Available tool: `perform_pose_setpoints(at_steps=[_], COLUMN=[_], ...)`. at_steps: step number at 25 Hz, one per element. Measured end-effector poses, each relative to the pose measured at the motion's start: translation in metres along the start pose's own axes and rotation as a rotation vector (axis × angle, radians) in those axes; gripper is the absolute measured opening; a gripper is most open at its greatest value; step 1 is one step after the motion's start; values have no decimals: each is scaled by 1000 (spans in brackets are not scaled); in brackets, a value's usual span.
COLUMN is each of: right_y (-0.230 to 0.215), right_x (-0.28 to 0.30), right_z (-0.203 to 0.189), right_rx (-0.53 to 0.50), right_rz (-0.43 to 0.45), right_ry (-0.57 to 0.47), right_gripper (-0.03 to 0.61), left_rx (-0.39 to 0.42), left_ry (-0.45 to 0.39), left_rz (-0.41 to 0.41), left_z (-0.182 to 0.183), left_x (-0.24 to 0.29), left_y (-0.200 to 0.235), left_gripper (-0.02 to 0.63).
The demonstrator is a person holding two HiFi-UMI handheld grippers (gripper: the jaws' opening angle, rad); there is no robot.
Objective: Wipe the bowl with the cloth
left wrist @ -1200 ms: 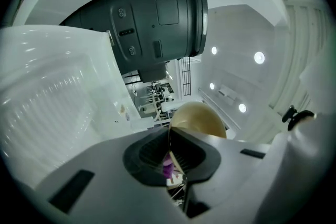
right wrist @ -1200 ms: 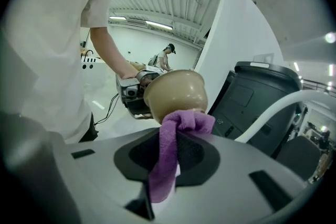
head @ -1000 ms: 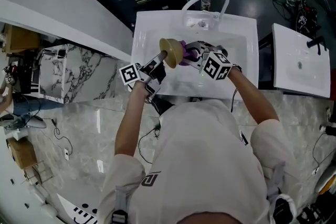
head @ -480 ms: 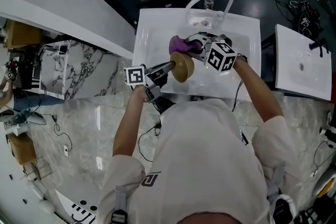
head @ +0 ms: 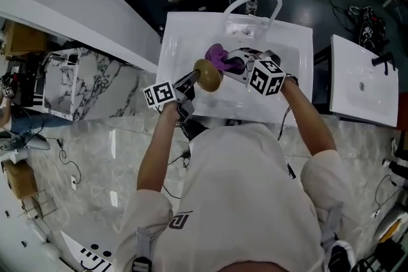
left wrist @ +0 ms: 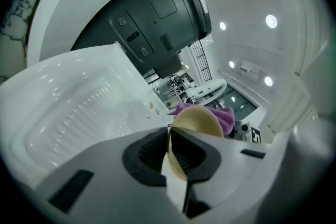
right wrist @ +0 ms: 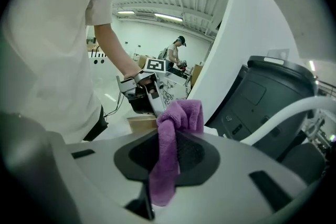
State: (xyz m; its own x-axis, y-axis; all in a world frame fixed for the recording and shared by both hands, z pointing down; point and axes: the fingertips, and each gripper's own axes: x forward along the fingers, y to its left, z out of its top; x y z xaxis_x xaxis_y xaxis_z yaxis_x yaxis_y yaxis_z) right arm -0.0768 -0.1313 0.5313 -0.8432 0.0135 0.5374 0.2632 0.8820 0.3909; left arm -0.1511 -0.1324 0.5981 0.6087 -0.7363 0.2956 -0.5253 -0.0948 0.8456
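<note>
Over the white sink point(head: 175, 41) a tan bowl point(head: 207, 75) hangs tilted on its side. My left gripper point(head: 192, 79) pinches its rim. In the left gripper view the rim point(left wrist: 197, 119) runs between the two pads, and the left gripper point(left wrist: 171, 138) jaws are opening slightly while still touching it. My right gripper point(head: 241, 64) is shut on a purple cloth point(head: 218, 55), which sits just behind the bowl. In the right gripper view the cloth point(right wrist: 177, 114) bunches up out of the right gripper point(right wrist: 169, 150), with the bowl point(right wrist: 140, 124) just beyond.
An arched white faucet point(head: 252, 0) stands at the sink's far edge. A second white basin point(head: 363, 79) lies to the right. A dark grey cylinder point(left wrist: 157, 18) looms close by. Cables trail over the marble floor point(head: 108, 137). A person point(right wrist: 176, 52) stands far off.
The bowl has swung from the sink's near edge back to the left and a little further in. The cloth has stayed just behind it, shifting slightly toward the bowl.
</note>
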Motion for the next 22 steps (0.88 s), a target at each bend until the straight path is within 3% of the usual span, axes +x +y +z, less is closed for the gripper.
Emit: perform_pose_setpoints(at_steps=[3, 5, 8, 10, 17, 20, 22], right_y=[17, 34, 46, 48, 38, 33, 29], right_x=[4, 10, 23, 29, 30, 28, 26], right_z=[-5, -9, -24, -35, -65, -72, -77], right_rx=[73, 140, 334, 448, 576, 600, 621], right_rz=[22, 69, 74, 52, -46, -79, -105], right_ry=[-23, -33, -48, -49, 28, 45, 55], right_gripper=[60, 60, 60, 60, 60, 60, 60], left_rx=[-66, -90, -96, -156, -246, -264, -266], left_ry=[-75, -121, -101, -83, -111, -126, -136], left_rz=[71, 178, 392, 468, 615, 627, 609], left_z=[8, 17, 12, 2, -7, -5, -1], left_x=[-5, -11, -16, -16, -17, -19, -18], left_y=[22, 51, 101, 121, 153, 156, 153], left_gripper=[18, 18, 18, 18, 35, 46, 103])
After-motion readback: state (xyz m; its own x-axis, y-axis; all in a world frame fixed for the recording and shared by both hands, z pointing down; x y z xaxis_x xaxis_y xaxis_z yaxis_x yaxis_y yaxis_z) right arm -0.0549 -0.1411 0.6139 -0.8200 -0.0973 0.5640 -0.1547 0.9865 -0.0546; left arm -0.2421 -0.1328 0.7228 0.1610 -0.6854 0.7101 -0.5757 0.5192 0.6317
